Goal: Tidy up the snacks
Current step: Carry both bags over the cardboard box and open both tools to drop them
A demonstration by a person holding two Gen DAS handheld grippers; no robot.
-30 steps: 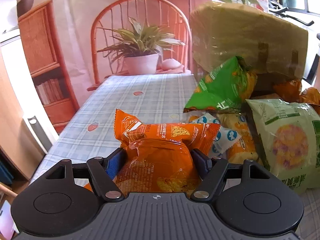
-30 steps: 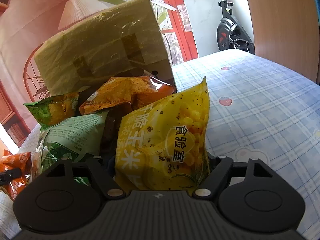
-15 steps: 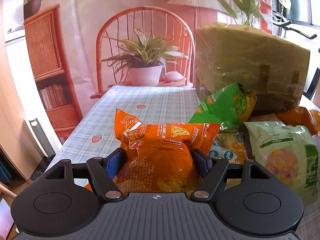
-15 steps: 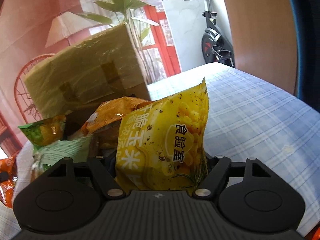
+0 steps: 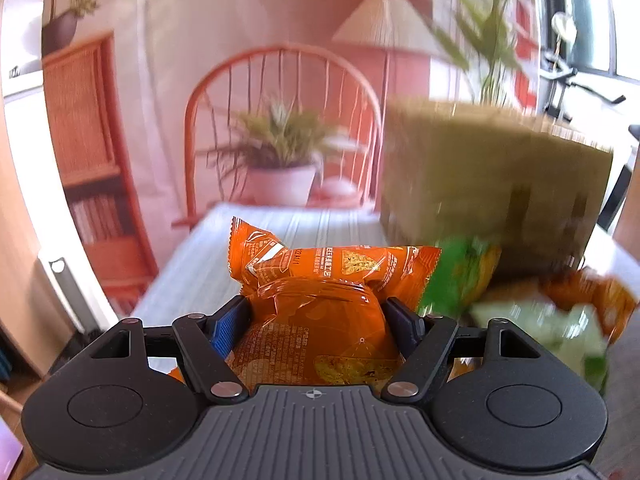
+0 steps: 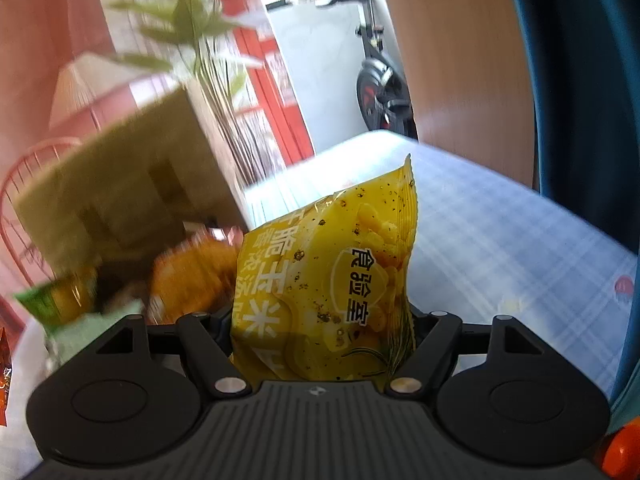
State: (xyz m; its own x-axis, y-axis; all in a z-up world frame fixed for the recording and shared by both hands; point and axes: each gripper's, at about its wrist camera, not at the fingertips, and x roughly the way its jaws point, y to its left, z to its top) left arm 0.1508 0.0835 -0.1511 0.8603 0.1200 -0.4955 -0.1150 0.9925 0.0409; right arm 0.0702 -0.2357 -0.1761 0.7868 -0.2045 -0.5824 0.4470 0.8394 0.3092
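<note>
So both grippers had their hands full. The left gripper [image 5: 316, 312] was clamped around an orange snack bag [image 5: 320, 300], fingers pressed into both sides so the middle of the bag bulged between them, with the crimped top edge sticking up past the fingertips. That bag was held up above the checked tablecloth [image 5: 192, 276], not resting on it.

The right gripper [image 6: 322, 320] was closed on a yellow corn snack bag [image 6: 332, 280] (black speckles and big Chinese lettering on the front), which stood upright between the fingers with one top corner pointing up. It was also lifted off the cloth.

The rest of the pile sat next to a big cardboard box [image 5: 492, 184] lying on its side on the table. In the left view there was a green bag [image 5: 456, 280] just to the right of the orange one, a pale green bag [image 5: 560, 320] nearer the camera, and another orange bag [image 5: 592, 292] behind that, all pretty blurry. The right view showed the same heap to the left of the yellow bag.

Behind the table was a backdrop printed with a chair and potted plant [image 5: 280, 152], and an exercise bike [image 6: 380, 80] stood in the far room.
</note>
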